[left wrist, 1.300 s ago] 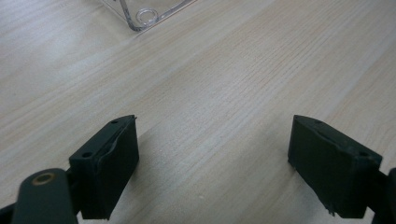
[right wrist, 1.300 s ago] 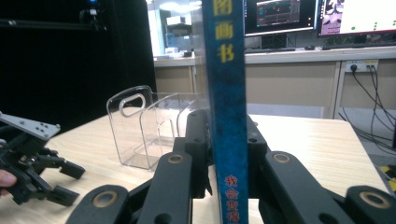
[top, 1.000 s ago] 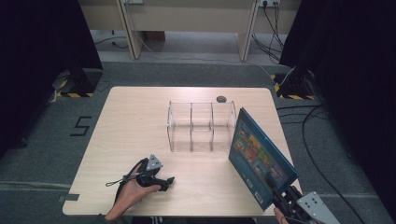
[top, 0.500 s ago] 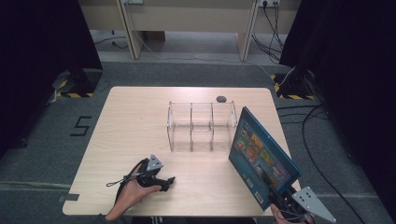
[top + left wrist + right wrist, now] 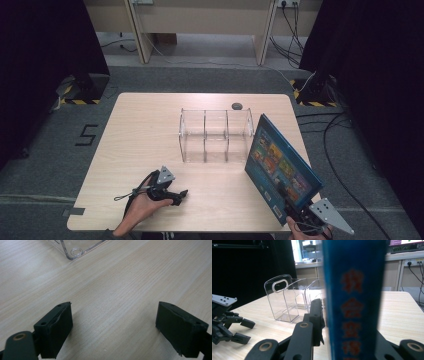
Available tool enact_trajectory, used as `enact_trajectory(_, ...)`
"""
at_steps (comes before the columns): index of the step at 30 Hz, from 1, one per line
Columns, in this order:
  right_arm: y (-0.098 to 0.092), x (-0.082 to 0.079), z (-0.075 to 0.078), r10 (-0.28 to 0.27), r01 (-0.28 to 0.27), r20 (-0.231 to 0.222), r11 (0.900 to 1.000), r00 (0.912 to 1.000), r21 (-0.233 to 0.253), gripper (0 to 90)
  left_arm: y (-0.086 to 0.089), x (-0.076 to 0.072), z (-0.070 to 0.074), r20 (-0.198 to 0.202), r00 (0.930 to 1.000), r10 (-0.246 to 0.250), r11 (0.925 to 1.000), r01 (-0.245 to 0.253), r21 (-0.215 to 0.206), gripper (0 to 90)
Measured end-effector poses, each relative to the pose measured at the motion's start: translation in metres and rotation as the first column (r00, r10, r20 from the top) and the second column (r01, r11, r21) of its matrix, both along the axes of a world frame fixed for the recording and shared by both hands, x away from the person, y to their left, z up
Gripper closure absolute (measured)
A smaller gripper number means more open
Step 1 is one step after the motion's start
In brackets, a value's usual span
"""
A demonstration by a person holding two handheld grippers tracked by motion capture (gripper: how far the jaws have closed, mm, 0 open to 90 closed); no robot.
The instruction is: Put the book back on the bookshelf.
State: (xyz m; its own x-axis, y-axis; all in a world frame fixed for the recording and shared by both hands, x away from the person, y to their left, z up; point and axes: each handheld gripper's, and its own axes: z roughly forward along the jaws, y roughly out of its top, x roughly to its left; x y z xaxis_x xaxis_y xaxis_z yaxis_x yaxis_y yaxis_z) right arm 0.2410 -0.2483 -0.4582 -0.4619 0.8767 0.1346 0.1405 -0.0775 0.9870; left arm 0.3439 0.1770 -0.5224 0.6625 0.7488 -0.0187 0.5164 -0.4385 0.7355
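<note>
Pale woodgrain table [image 5: 150, 130], clear divided rack [image 5: 215, 135], right hand-held gripper [image 5: 295, 212] clamping glossy book [image 5: 280, 167], left hand-held gripper [image 5: 172, 195] agape

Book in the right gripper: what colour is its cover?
Blue, with small multicoloured picture panels on the cover of the book; the high view shows it best. The spine carries red characters.

A small dark round thing [image 5: 237, 105] lies near the far edge of the light wooden table [image 5: 145, 135]. The grey floor [image 5: 55, 150] has a "5" [image 5: 86, 135] marked on it. Black cables [image 5: 345, 150] lie on the floor at the right, and yellow-and-black striped tape [image 5: 77, 101] marks the floor beside the table's far corners.
</note>
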Motion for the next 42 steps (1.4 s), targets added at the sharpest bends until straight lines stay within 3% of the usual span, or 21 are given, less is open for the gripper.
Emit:
enact_trajectory(10,0.000,0.005,0.000,0.010,-0.010,0.036,1.000,0.9993,0.003,79.0,-0.001,0.000,0.000,0.003,1.0000,-0.003,1.0000,0.003,-0.003,12.7)
enact_trajectory(18,-0.003,0.008,-0.001,0.003,-0.003,0.038,1.000,0.9993,0.017,81.2,-0.001,0.000,0.000,0.003,1.0000,-0.006,1.0000,0.006,-0.002,12.6)
enact_trajectory(29,-0.007,0.007,0.003,0.024,-0.026,0.025,0.997,0.9994,0.075,82.9,-0.001,0.000,0.000,0.004,0.9999,-0.009,1.0000,0.009,-0.003,12.7)
enact_trajectory(42,-0.002,0.006,0.009,0.035,-0.037,0.028,0.998,0.9990,0.056,83.0,-0.001,0.001,-0.001,0.007,0.9999,-0.015,0.9999,0.015,-0.006,12.7)
